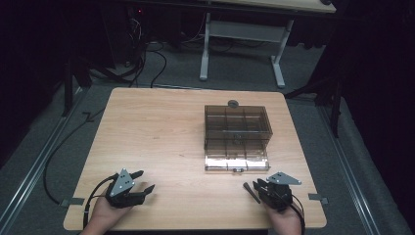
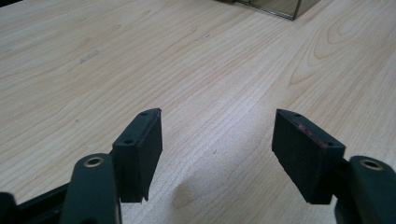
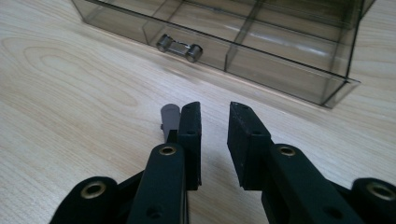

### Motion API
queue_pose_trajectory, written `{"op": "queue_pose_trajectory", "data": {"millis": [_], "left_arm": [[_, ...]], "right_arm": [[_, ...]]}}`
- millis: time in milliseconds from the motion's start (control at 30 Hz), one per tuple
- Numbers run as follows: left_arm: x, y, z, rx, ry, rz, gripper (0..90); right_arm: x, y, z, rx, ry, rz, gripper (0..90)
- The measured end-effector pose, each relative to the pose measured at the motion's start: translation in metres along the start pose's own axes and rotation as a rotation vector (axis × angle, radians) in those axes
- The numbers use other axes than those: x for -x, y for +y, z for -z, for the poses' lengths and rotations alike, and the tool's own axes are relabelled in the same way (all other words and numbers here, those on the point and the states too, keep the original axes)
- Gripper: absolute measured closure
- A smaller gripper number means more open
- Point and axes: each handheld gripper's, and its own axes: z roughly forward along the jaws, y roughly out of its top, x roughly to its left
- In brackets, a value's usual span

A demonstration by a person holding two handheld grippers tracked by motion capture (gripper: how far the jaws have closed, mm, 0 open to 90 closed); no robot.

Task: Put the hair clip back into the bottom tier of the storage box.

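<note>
On surface, near edge | left gripper: fingers wide apart, nothing between | right gripper: fingers narrowly parted, nothing between, facing box

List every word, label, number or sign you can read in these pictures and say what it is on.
None can be read: the clear plastic box, its metal handle, the wooden table and both grippers bear no legible print. The red streak on a pad of the left gripper is a smear, not lettering.

The compartment box sits on the table, right of centre.
</note>
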Motion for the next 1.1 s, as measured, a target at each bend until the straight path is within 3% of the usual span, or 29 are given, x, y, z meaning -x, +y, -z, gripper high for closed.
{"op": "queue_pose_trajectory", "data": {"millis": [367, 1100], "left_arm": [[0.0, 0.0, 0.0, 0.002, 0.009, 0.013, 34.0], [0.0, 0.0, 0.0, 0.003, -0.005, 0.0, 34.0]], "right_arm": [[0.01, 0.003, 0.001, -0.075, 0.012, -0.045, 72.8], [0.013, 0.032, -0.001, -0.304, 0.047, 0.001, 68.0]]}}
